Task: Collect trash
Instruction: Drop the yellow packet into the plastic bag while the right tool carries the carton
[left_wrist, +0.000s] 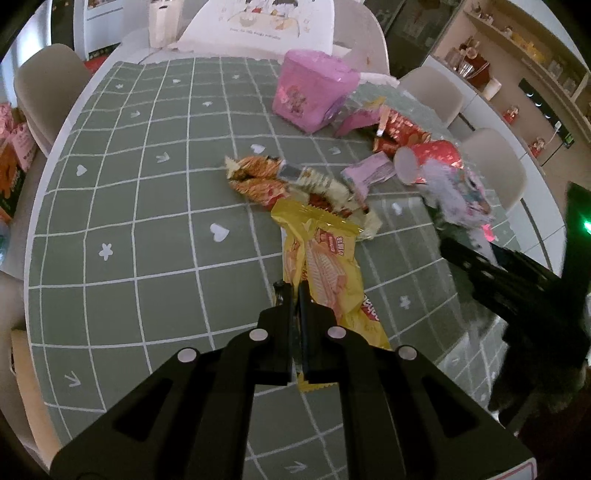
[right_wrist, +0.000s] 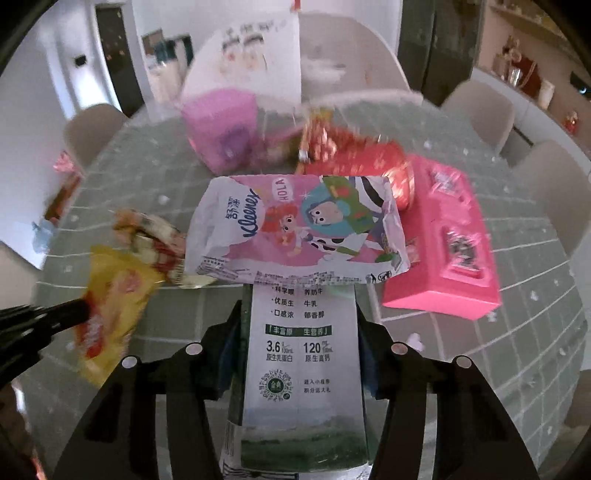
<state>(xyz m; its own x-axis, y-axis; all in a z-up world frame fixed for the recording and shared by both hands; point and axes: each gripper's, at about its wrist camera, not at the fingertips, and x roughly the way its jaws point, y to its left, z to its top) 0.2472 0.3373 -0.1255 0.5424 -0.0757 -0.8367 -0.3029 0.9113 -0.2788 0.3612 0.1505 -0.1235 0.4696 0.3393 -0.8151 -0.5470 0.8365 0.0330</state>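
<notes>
My left gripper (left_wrist: 291, 291) is shut on a yellow snack wrapper (left_wrist: 325, 266), which lies stretched over the green checked tablecloth (left_wrist: 147, 240); the wrapper also shows in the right wrist view (right_wrist: 110, 306). My right gripper (right_wrist: 301, 295) is shut on a white milk carton (right_wrist: 303, 369), with a Kleenex tissue pack (right_wrist: 295, 229) across its far end. Orange wrappers (left_wrist: 258, 177), a pink bin (left_wrist: 314, 92), a red cup (left_wrist: 428, 158) and small pink cartons (left_wrist: 369, 173) lie beyond.
A pink box (right_wrist: 447, 236) lies right of the tissue pack. Beige chairs (left_wrist: 51, 85) ring the round table. A white paper bag (left_wrist: 266, 22) stands at the far edge. Shelves (left_wrist: 517, 55) line the right wall.
</notes>
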